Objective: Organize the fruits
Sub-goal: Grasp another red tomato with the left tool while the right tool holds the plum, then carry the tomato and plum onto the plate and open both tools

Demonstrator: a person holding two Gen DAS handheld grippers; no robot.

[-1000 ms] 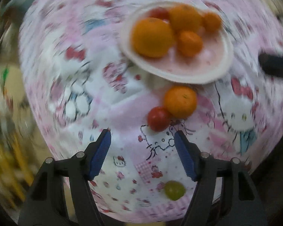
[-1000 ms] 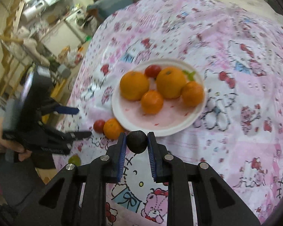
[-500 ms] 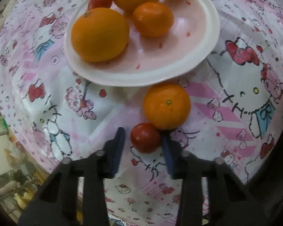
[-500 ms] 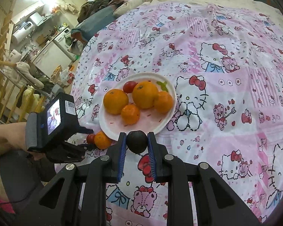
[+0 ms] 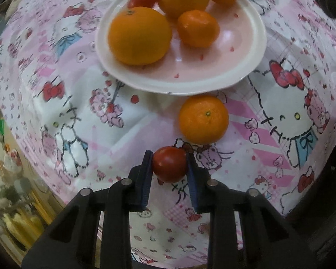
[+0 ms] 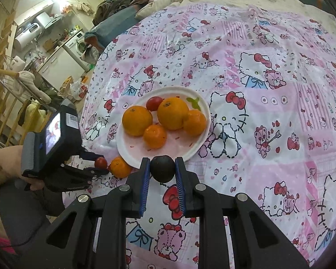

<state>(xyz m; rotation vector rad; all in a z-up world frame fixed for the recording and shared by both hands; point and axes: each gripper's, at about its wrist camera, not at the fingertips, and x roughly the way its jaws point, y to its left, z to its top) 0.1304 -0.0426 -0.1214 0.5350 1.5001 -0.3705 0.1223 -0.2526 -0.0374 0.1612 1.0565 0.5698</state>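
Your left tool (image 5: 169,164) is clamped on the red tomato (image 5: 169,167), its blue pads pressed against both sides of it, just off the near rim of the white plate (image 5: 253,67). 1 loose mandarin (image 5: 203,119) lies on the pink cartoon-print cloth (image 5: 74,103) between that tomato and the plate, almost touching the plate's edge, so it sits right in the line from your left tool to the plate. The plate already carries 2 large oranges (image 6: 137,120), 2 small mandarins (image 6: 154,135) and 1 more tomato (image 6: 154,103), leaving bare space only on its near side.

Your right tool (image 6: 161,168) is closed tight on a dark round fruit (image 6: 162,168), held above the cloth at the plate's near rim. Left of the plate, your hand (image 6: 6,165) grips the left tool's handle.
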